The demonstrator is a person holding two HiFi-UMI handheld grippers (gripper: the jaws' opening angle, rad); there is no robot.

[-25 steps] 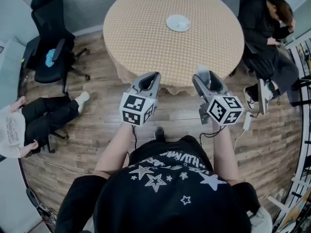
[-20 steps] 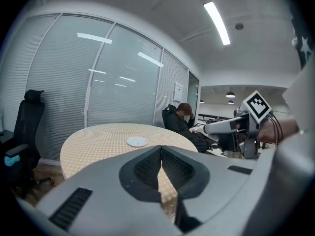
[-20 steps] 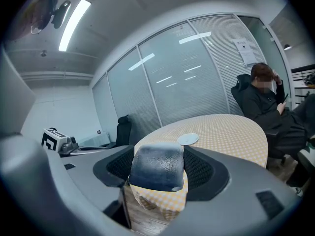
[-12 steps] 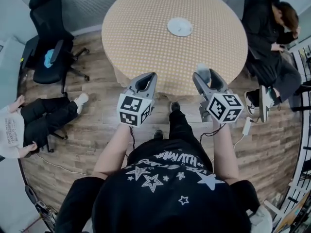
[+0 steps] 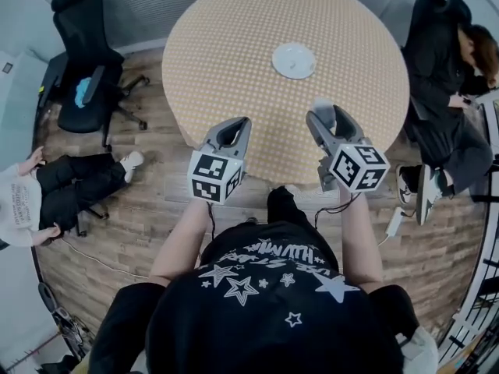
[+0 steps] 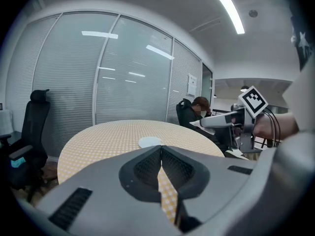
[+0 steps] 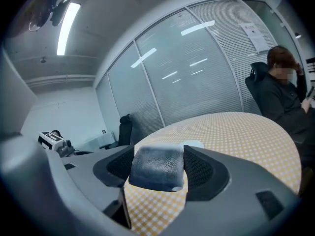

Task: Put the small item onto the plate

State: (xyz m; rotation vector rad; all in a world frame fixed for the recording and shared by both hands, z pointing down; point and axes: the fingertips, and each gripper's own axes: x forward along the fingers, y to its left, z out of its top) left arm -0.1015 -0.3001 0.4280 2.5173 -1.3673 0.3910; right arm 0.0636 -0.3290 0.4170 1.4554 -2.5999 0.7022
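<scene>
A white plate [image 5: 294, 60] lies alone on the round table [image 5: 234, 45] with its yellow checked cloth. My right gripper [image 5: 322, 115] hovers over the table's near edge, shut on the small item [image 7: 157, 167], a grey, rough-surfaced block clamped between both pads. That block hides most of the plate [image 7: 195, 144] in the right gripper view. My left gripper [image 5: 237, 125] is level with it to the left, jaws shut with nothing between them [image 6: 160, 151]. Beyond its tips the plate [image 6: 150, 142] shows mid-table.
A black office chair [image 5: 82, 61] stands left of the table. One person sits on the floor at the left [image 5: 47, 193], another in a chair at the right [image 5: 452, 84]. A power strip [image 5: 394, 221] lies on the wooden floor. Glass walls with blinds stand behind.
The view and both grippers have moved forward toward the table; the grippers now hang over its near edge instead of the floor. The right gripper's hold on the block is unchanged.
</scene>
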